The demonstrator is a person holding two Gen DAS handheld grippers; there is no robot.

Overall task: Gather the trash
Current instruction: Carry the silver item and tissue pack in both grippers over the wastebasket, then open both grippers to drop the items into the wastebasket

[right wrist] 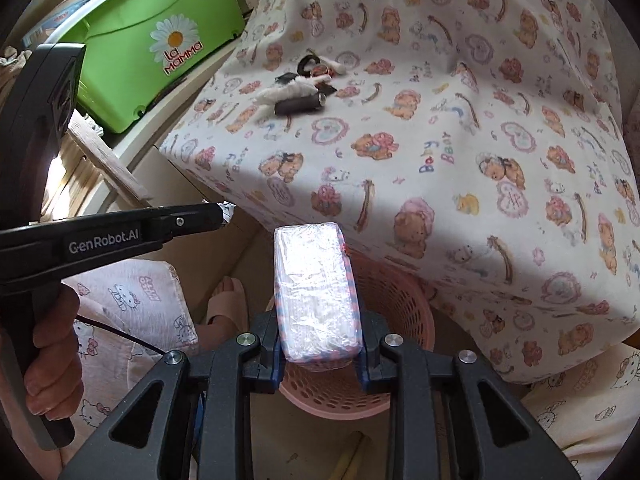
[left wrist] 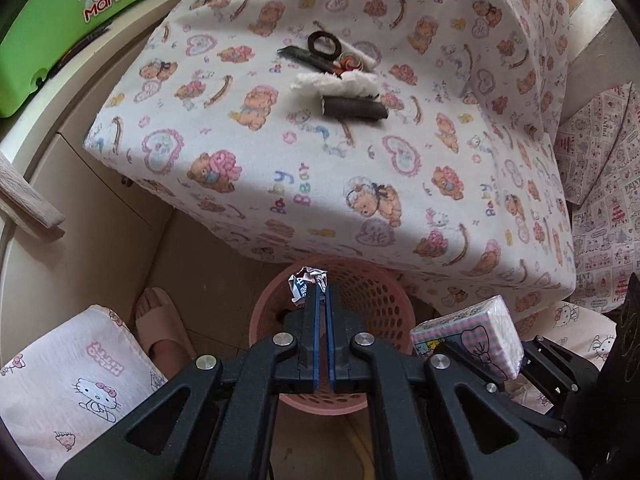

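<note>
A pink perforated basket [left wrist: 374, 308] [right wrist: 394, 312] stands on the floor below the table edge. My left gripper [left wrist: 323, 286] is shut on a crumpled scrap of printed paper [left wrist: 302, 283], held over the basket's mouth; in the right wrist view the left gripper [right wrist: 224, 212] reaches in from the left. My right gripper [right wrist: 318, 308] is shut on a plastic-wrapped tissue pack [right wrist: 314, 292] [left wrist: 472, 334], also above the basket. On the table lie a dark roll [left wrist: 354, 108] [right wrist: 298, 106], white fluffy scraps [left wrist: 336, 82] [right wrist: 286, 90] and a dark ring [left wrist: 324, 45].
The table carries a bear-print cloth [left wrist: 400, 168] [right wrist: 460, 160]. A green box [left wrist: 52, 32] [right wrist: 152, 48] stands at the left. A person's sandalled foot [left wrist: 160, 328] [right wrist: 226, 304] and printed trouser leg [left wrist: 72, 384] are beside the basket. A hand [right wrist: 52, 356] holds the left gripper's handle.
</note>
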